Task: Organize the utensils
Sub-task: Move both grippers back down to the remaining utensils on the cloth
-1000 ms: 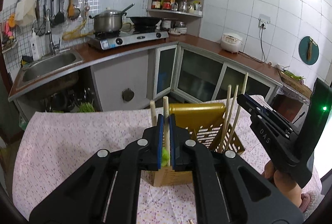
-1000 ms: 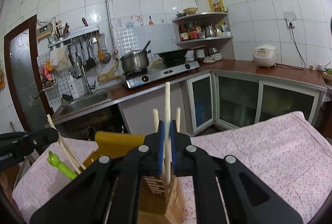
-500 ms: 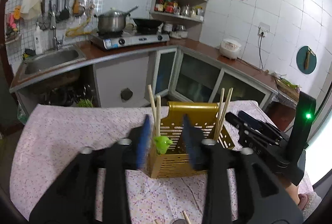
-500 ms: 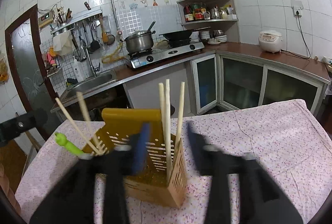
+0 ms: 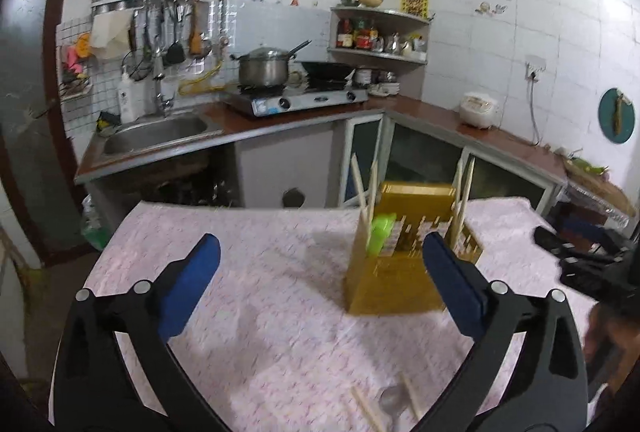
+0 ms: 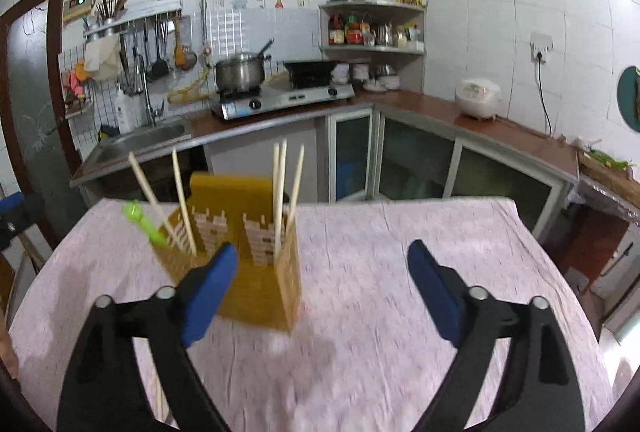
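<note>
A yellow slotted utensil holder stands on the pink flowered tablecloth. Several wooden chopsticks and a green-handled utensil stand in it. My left gripper is open and empty, pulled back from the holder. My right gripper is open and empty, the holder behind its left finger. Loose chopsticks and a metal spoon lie near the table's front edge. The right gripper also shows at the right of the left wrist view.
Behind the table runs a kitchen counter with a sink, a gas stove with a pot, a corner shelf and a rice cooker. A dark door stands at the left.
Both grippers were shut on utensils over the holder; they have opened, left the utensils standing in it, and drawn back.
</note>
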`<state>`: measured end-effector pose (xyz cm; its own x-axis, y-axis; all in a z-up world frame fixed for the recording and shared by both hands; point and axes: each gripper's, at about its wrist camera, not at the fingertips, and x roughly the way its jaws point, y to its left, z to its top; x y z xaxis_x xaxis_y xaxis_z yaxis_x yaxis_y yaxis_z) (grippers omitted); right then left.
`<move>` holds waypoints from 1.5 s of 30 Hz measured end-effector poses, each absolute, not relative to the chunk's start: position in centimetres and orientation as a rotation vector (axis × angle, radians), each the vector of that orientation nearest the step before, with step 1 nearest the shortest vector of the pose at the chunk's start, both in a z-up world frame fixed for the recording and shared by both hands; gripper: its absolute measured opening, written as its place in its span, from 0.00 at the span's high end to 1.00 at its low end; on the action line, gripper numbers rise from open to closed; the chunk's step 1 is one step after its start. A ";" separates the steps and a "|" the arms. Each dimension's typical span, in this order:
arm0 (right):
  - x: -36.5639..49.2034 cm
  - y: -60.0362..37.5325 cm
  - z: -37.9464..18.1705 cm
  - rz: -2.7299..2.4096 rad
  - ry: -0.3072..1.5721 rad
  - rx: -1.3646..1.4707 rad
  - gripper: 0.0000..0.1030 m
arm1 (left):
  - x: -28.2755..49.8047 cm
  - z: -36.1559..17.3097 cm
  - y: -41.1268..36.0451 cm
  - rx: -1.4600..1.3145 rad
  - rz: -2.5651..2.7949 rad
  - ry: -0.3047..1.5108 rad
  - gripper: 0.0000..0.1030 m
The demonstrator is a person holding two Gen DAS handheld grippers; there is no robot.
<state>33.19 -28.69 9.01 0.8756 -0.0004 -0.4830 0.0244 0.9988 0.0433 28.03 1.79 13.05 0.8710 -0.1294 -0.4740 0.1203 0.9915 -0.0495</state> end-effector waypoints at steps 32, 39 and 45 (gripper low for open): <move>24.6 -23.8 -6.8 0.116 0.884 -0.074 0.14 | 24.9 -3.9 -0.1 -0.070 -0.209 1.004 0.24; 25.1 -23.1 -7.7 0.145 0.923 -0.074 0.30 | 25.8 -4.7 -0.9 -0.051 -0.205 1.036 0.37; 25.8 -23.1 -7.4 0.160 0.936 -0.079 0.61 | 26.6 -5.0 -1.5 -0.013 -0.191 1.035 0.43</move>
